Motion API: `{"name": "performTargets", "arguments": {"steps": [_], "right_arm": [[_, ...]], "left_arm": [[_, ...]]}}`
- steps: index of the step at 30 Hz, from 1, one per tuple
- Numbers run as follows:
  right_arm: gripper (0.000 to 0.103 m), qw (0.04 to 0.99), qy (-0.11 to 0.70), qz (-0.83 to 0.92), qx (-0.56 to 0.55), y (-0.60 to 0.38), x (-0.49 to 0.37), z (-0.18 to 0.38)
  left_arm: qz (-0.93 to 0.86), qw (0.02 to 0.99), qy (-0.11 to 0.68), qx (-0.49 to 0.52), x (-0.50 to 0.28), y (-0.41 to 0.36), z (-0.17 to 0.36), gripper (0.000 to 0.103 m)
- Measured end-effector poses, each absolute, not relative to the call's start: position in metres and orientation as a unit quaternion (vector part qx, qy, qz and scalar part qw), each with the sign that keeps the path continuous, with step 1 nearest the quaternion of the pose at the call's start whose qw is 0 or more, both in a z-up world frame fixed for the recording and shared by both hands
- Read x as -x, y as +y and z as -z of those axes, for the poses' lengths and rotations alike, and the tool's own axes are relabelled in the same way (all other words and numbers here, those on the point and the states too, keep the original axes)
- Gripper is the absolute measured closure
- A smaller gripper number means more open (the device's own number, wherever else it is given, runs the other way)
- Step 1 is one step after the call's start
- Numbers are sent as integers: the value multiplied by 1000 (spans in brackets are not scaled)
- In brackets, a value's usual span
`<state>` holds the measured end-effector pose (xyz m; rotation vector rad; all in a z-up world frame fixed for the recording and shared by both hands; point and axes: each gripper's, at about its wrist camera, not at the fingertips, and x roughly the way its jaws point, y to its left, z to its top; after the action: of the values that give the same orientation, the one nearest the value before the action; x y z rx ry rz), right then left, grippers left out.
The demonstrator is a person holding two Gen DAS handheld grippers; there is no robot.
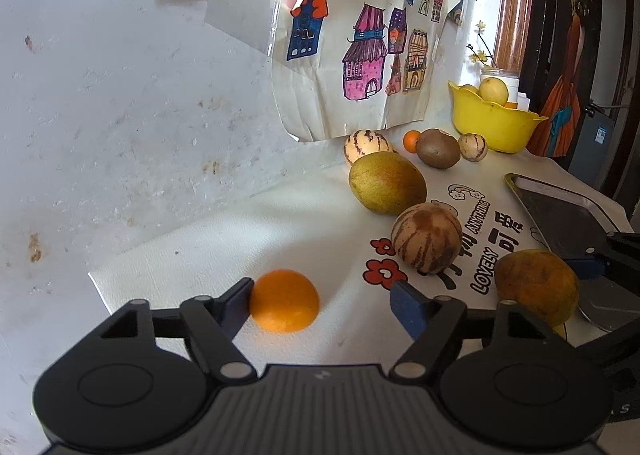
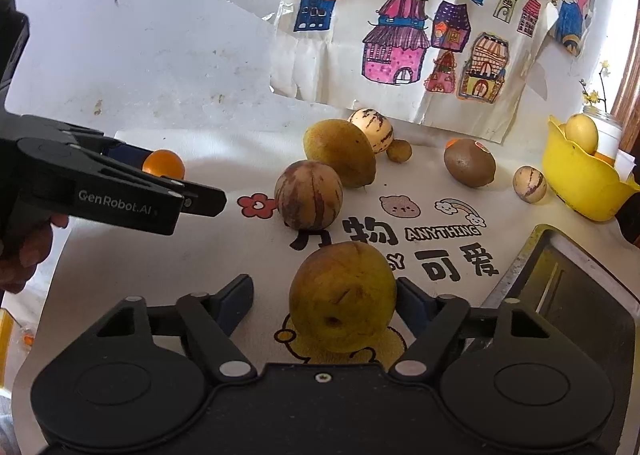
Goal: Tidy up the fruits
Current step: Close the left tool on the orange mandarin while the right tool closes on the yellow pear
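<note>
Left wrist view: left tool (image 1: 320, 301) spread wide around an orange (image 1: 284, 300) on the white desk (image 1: 180, 255), left pad touching the peel, right pad apart. Right wrist view: right tool (image 2: 325, 301) spread around a yellow-brown pear (image 2: 342, 297), right pad just beside the skin, left pad apart. Beyond, striped melon (image 2: 308, 194), kiwi (image 2: 469, 162), yellow bowl (image 2: 580, 179) holding fruit, metal tray (image 2: 560, 279) at right.
</note>
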<state>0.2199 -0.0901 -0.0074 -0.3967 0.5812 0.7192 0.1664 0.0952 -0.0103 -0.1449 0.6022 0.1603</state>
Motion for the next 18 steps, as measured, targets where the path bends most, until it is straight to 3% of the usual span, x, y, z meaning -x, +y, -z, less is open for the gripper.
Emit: {"name": "performTargets", "arguments": {"steps": [9,14,18], "right_arm": [[35,879,277,-339,188,-92,-219,8],[45,883,276,-332,185,-94,-221,7],[48,885,276,-329,181,-96,-222,7]], "left_arm": [[-96,951,286,70,-161,90,12,36],[-114,950,282,68,-160,88,14,47],[-134,949,279,56,-159,85,15,57]]}}
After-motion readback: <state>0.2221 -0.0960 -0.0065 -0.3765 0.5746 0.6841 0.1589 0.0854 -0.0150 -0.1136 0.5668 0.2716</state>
